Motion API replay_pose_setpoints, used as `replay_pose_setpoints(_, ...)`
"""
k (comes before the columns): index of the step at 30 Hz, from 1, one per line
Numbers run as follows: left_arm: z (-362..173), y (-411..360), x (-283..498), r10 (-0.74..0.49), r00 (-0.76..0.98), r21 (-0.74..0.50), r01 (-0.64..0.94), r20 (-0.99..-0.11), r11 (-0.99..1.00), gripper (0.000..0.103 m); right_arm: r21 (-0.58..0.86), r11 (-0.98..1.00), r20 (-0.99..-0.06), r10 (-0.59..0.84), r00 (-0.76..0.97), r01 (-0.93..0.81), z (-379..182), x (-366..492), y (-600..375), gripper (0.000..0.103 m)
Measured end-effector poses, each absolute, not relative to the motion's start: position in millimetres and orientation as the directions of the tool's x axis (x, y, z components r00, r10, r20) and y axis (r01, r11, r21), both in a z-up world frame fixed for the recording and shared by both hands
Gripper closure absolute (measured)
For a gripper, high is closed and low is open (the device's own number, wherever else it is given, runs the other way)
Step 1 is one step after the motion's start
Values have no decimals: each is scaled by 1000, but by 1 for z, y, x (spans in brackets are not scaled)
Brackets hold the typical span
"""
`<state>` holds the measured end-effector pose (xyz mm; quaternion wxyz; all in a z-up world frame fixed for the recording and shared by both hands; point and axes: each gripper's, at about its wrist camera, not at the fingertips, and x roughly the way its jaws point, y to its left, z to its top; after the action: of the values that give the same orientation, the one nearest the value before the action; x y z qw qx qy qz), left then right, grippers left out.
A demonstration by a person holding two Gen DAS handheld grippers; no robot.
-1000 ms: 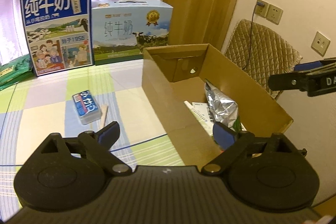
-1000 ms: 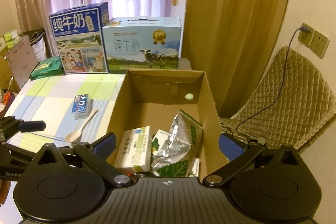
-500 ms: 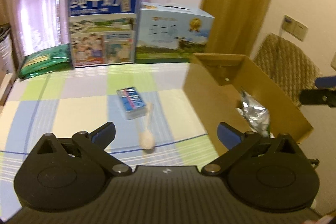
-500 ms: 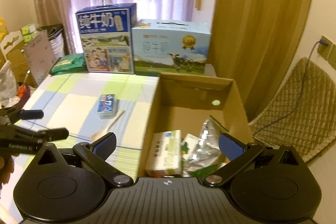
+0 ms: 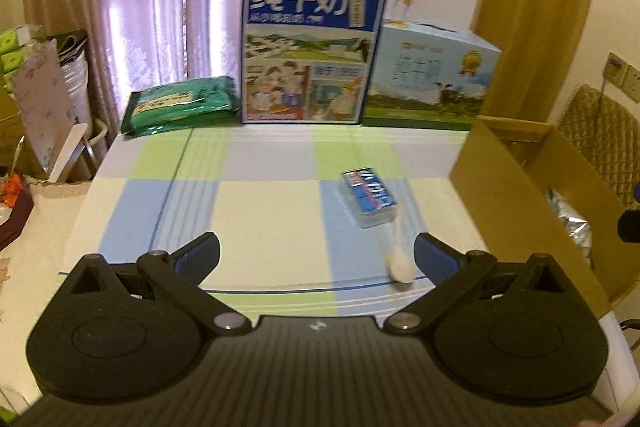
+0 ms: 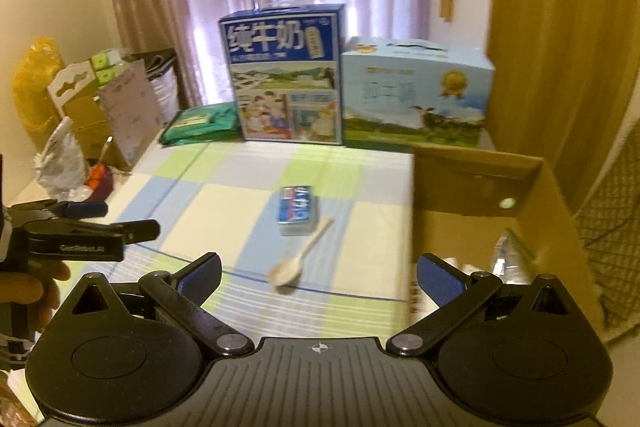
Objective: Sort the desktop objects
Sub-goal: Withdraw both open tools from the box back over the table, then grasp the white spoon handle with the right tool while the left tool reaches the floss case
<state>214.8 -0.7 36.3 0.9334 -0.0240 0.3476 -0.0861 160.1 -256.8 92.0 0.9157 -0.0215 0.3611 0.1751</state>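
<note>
A small blue-labelled clear box [image 5: 368, 197] [image 6: 296, 209] lies on the checked tablecloth [image 5: 260, 203], and a pale wooden spoon [image 5: 396, 255] [image 6: 300, 255] rests just in front of it. The open cardboard box [image 5: 520, 187] [image 6: 532, 187] stands at the table's right side with a silver foil bag [image 5: 572, 223] inside. My left gripper [image 5: 316, 255] is open and empty above the table's near edge, the spoon's bowl close to its right finger. My right gripper [image 6: 320, 273] is open and empty too, with the spoon between its fingers further ahead. In the right wrist view the left gripper [image 6: 96, 223] shows at far left, held by a hand.
Two milk cartons [image 5: 310, 51] [image 5: 428, 79] and a green packet [image 5: 180, 103] line the table's back edge before the curtains. Boxes and bags [image 6: 80, 115] crowd the floor at left. A quilted chair [image 5: 600, 135] stands behind the cardboard box.
Both views have swung left, away from the cardboard box and toward the spoon and small box on the cloth. Both grippers stayed open and empty.
</note>
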Motion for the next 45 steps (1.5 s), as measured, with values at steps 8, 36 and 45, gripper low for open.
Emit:
replay_pose_setpoints(8,20,18,227,-164,732,-108,123,-662,986,2,118,916,-697,351,625,-383,49,175,-216,2)
replay_pose_setpoints(36,-53,30,294,-148,703,-106,103,-696,989,2,113,948,-694,290,659,-299,-108,252,-178,50)
replay_pose_setpoints(45,-68,26,303,-158,682,-97,127,-714,987,2,61,953,-690,255,677,-297,-118,258,-176,80)
